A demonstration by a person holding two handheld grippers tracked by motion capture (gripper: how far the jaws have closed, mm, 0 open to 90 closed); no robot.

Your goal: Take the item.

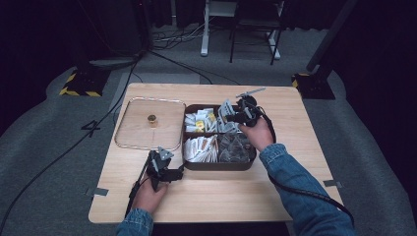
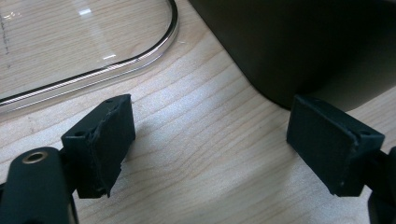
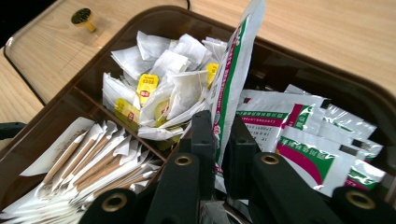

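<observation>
A dark brown tray (image 1: 219, 166) with several compartments stands in the middle of the wooden table. My right gripper (image 3: 219, 135) is over its far right compartment, shut on a white sachet (image 3: 234, 65) with green and red print, which stands upright between the pads. In the high view that right gripper (image 1: 229, 116) hovers over the tray's back half. My left gripper (image 2: 210, 135) rests low over the bare wood, open, with nothing between its fingers. It sits just off the tray's near left corner, and the high view shows this left gripper (image 1: 175, 173) there.
A clear lid (image 1: 145, 129) with a small brass knob (image 1: 152, 118) lies flat left of the tray. The tray holds tea bags with yellow tags (image 3: 161, 91), long paper sachets (image 3: 93, 161), more green and red sachets (image 3: 308, 140) and dark pyramid bags (image 1: 234, 147).
</observation>
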